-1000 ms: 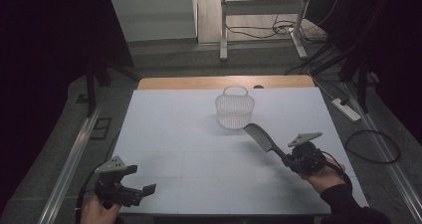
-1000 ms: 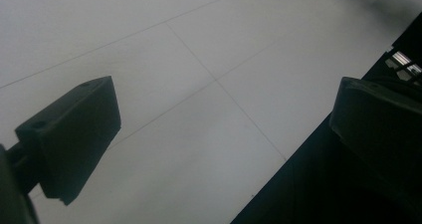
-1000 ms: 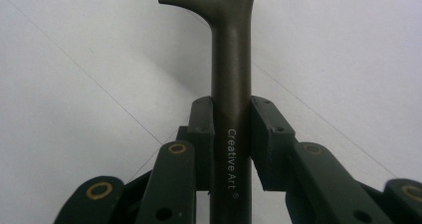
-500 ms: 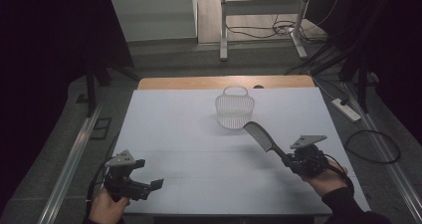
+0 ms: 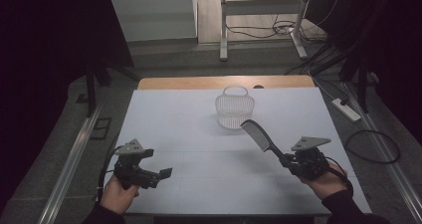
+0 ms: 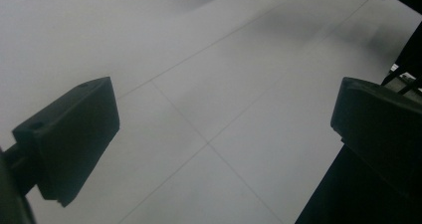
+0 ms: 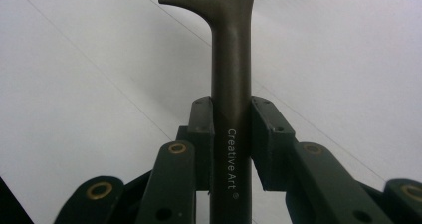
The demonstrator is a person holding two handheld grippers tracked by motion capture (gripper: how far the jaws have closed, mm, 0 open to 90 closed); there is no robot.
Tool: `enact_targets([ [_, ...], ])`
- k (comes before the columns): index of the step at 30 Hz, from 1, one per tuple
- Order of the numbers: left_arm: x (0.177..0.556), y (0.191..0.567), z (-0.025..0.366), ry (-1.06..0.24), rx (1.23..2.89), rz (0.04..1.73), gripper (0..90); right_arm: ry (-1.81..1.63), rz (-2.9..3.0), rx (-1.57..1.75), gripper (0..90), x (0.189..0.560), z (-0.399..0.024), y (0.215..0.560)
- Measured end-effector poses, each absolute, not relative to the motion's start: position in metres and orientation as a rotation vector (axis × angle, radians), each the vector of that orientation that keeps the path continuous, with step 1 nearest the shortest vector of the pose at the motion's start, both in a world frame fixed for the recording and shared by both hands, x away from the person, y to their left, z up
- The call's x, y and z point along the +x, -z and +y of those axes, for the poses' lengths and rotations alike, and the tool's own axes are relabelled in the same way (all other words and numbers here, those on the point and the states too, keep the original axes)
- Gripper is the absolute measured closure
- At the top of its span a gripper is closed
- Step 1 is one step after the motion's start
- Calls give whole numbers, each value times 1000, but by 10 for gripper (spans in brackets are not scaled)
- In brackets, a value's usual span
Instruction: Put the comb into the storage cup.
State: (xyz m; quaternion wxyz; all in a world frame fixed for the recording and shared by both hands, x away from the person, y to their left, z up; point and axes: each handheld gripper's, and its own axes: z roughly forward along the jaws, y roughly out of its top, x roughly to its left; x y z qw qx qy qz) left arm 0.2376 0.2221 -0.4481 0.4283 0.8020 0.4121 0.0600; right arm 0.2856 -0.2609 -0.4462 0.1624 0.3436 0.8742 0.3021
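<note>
High view, white table (image 5: 199,134) centre frame, dark room, cabled floor beyond, white mesh basket (image 5: 234,109) upper centre, contents unclear, right gripper (image 5: 291,160) lower right clamping dark comb (image 5: 259,134) by its handle, left gripper (image 5: 158,175) lower left, jaws wide.

black jaws, brass screws, dark sleeves (image 5: 343,204)

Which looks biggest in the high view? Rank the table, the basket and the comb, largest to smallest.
1. Table, by far the largest.
2. Basket.
3. Comb, long but thin; it is held up nearer the camera by the right gripper, so its rank against the basket is unsure.
</note>
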Motion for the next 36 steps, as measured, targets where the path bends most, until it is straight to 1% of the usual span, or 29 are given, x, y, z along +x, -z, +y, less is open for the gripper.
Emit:
enact_targets([
  [8, 253, 443, 210, -132, 1988, 1005, 0, -888, 2476, 957, 722, 281, -257, 444],
  [21, 270, 438, 195, -43, 1950, 989, 0, -910, 2449, 900, 722, 275, -249, 442],
  [36, 295, 428, 162, 11, 1935, 944, 0, -973, 2443, 861, 722, 270, -240, 440],
])
